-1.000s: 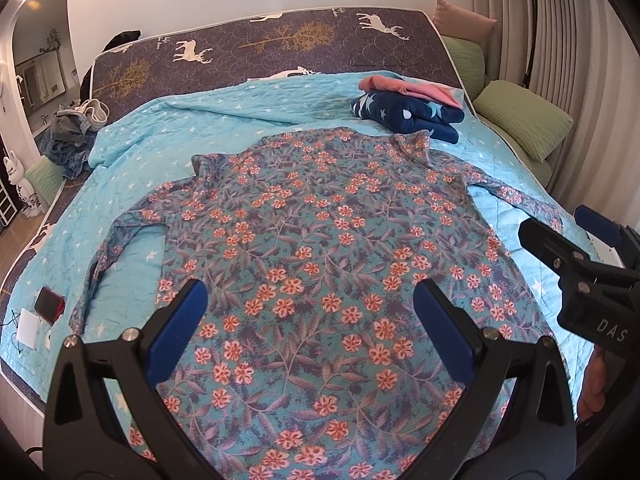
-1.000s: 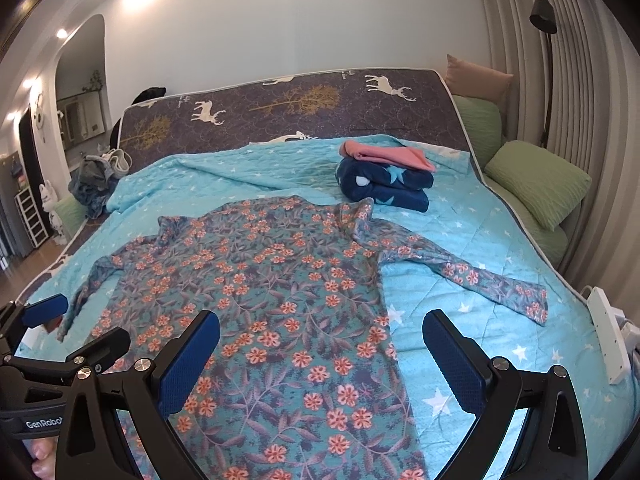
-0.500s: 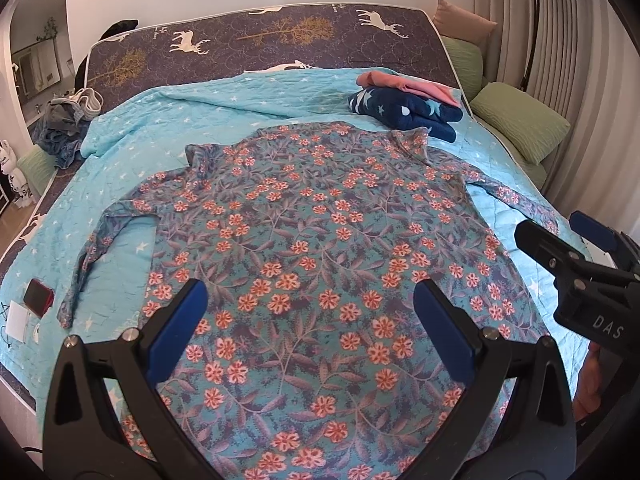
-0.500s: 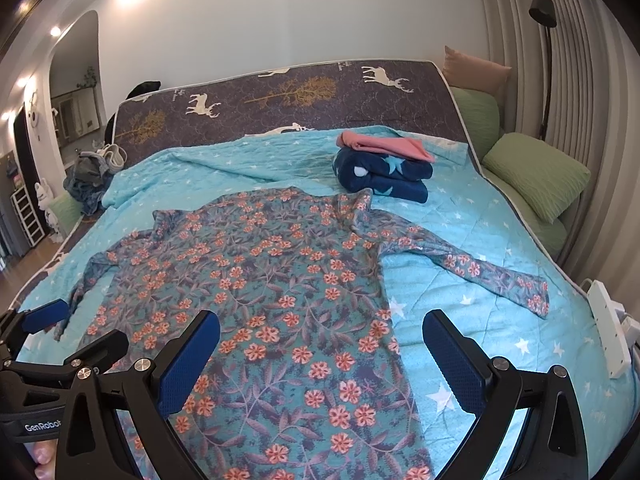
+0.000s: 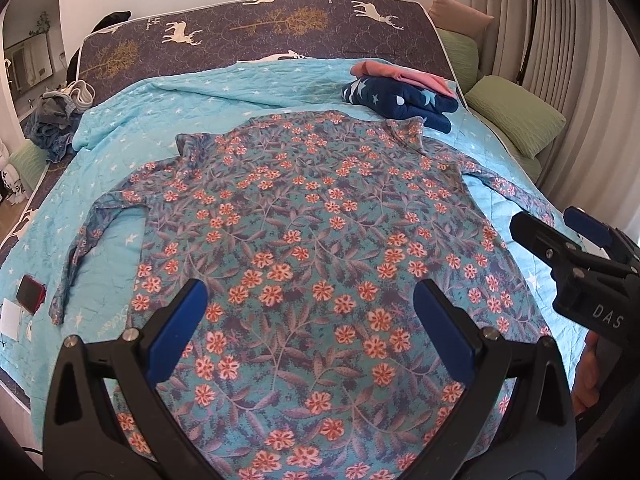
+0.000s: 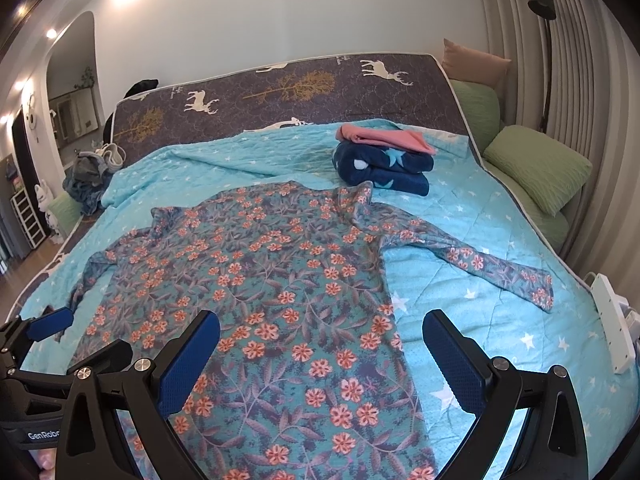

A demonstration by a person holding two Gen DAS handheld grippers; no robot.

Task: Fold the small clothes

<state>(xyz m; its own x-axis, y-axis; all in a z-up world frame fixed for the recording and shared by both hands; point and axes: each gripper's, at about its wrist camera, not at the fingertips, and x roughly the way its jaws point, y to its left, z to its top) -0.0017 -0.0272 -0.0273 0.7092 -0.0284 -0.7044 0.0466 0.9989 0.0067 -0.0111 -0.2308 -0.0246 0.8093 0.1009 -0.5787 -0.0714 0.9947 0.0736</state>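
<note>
hovering over the floral shirt, both claws gape empty.

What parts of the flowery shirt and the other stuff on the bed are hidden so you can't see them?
- Flowery shirt hem: cut off by the bottom edge and the left gripper in the left wrist view.
- Its right cuff: hidden behind the right gripper in that view.
- Folded blue garment: top covered by the pink garment.
- Red object at the bed's edge: too small to identify.

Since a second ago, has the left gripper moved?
Yes. The left gripper has advanced over the floral shirt; the headboard looms larger and the view has tilted slightly.
</note>
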